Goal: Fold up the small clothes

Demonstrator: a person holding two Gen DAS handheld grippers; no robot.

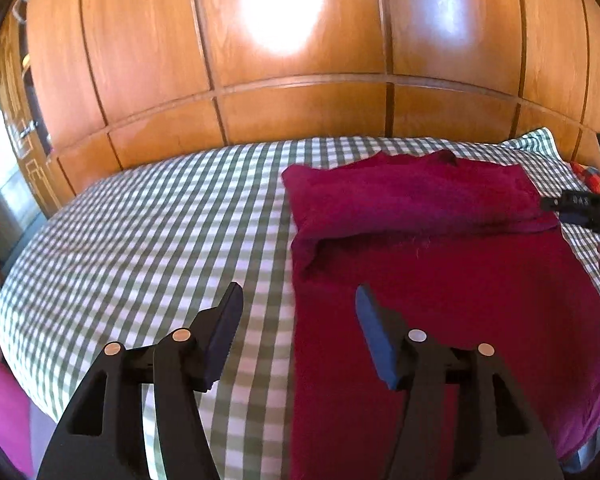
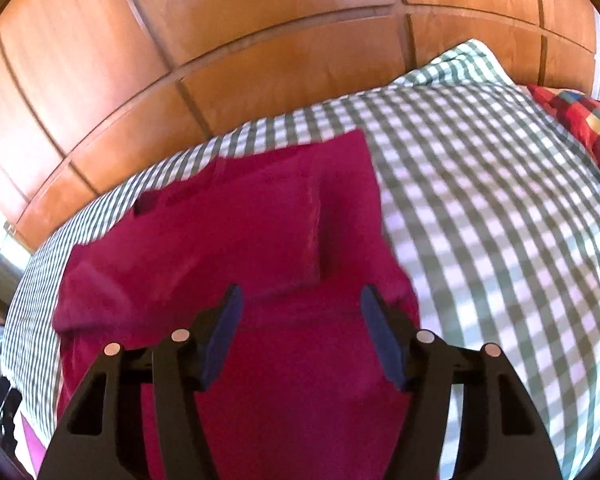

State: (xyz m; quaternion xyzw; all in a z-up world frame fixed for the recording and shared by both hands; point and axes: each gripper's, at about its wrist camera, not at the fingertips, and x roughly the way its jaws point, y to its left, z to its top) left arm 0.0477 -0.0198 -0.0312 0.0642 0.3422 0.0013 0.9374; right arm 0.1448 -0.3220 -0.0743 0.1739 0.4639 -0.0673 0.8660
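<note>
A magenta garment (image 1: 440, 264) lies spread on a green-and-white checked bedsheet (image 1: 140, 232), its far part folded over toward me into a thicker band (image 1: 412, 196). My left gripper (image 1: 298, 300) hovers open above the garment's left edge, nothing between its fingers. In the right wrist view the same garment (image 2: 236, 240) lies below my right gripper (image 2: 300, 300), which is open and empty over the cloth near its right edge. The other gripper's black body (image 1: 588, 208) shows at the right rim of the left wrist view.
A glossy wooden panelled wall (image 1: 300, 60) runs behind the bed. A red patchwork pillow (image 2: 580, 124) lies at the far right of the checked sheet (image 2: 500, 220). The bed's left edge drops to a pink cloth (image 1: 4, 408).
</note>
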